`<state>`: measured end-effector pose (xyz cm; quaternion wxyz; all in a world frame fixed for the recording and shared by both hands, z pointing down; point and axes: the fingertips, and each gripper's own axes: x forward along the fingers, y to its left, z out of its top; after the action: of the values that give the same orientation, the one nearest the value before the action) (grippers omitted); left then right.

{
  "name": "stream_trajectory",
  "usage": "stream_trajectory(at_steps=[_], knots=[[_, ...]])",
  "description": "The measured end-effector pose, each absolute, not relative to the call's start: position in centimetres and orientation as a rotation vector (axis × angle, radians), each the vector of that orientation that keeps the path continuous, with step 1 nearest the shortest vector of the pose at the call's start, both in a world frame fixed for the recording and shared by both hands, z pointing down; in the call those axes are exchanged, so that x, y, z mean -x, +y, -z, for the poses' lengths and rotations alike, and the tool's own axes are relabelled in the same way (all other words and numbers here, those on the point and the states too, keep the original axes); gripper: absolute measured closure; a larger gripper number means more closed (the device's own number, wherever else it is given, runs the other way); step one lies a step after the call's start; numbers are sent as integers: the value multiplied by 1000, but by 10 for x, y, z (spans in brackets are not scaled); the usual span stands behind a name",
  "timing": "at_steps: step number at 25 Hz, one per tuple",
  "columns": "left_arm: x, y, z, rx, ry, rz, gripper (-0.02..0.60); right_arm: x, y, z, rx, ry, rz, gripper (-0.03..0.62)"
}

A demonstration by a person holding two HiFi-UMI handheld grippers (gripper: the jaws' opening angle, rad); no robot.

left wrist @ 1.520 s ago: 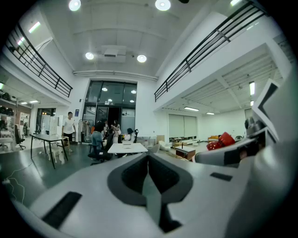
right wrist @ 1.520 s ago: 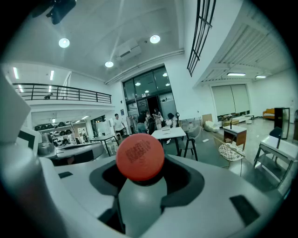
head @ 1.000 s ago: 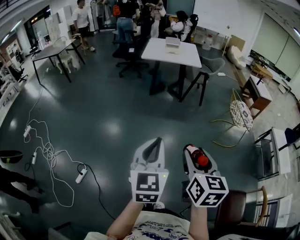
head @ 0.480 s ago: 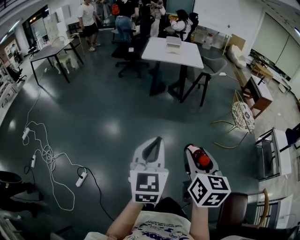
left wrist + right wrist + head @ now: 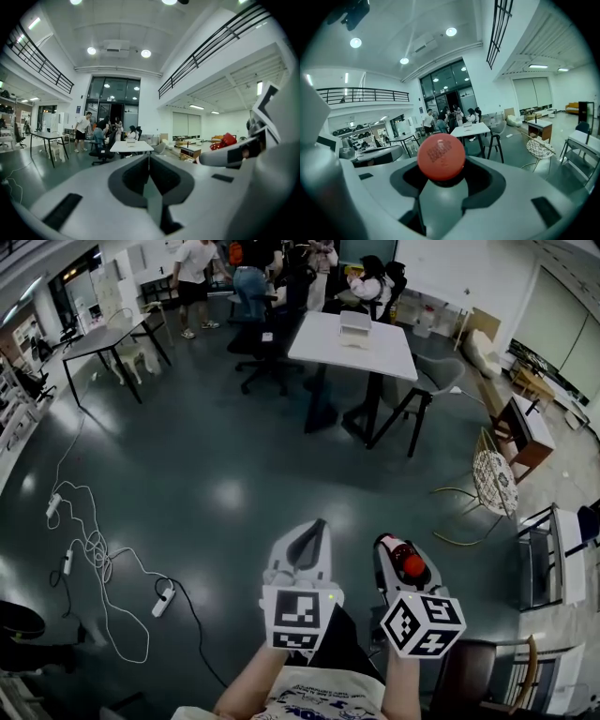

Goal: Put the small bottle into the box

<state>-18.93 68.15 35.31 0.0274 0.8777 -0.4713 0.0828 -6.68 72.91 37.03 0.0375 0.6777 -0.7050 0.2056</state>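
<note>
My right gripper point(image 5: 401, 565) is shut on a small bottle with a red cap point(image 5: 409, 565); in the right gripper view the red cap point(image 5: 441, 156) points straight at the camera between the jaws. My left gripper point(image 5: 302, 545) is shut with nothing in it, its jaws pressed together in the left gripper view point(image 5: 149, 159). Both are held side by side at waist height over the dark floor. A small white box point(image 5: 355, 324) sits on a white table point(image 5: 330, 349) far ahead, also seen as the white table point(image 5: 470, 130) in the right gripper view.
Black office chairs point(image 5: 263, 348) and a grey chair point(image 5: 433, 381) stand round the table. Several people point(image 5: 248, 273) stand beyond it. Cables and power strips point(image 5: 162, 597) lie on the floor at left. A wire chair point(image 5: 490, 482) and cabinets point(image 5: 553, 554) line the right side.
The view has drifted a little toward the white table. A person in a white shirt at the back walks rightward. Both grippers keep their pose, the bottle still held.
</note>
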Motion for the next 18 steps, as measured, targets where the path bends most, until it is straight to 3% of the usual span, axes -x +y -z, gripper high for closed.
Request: stream_trajectory(at_steps=[18], knots=[[100, 485, -332, -2647, -1632, -215, 561, -28, 516, -348, -1955, -2302, -575, 365]])
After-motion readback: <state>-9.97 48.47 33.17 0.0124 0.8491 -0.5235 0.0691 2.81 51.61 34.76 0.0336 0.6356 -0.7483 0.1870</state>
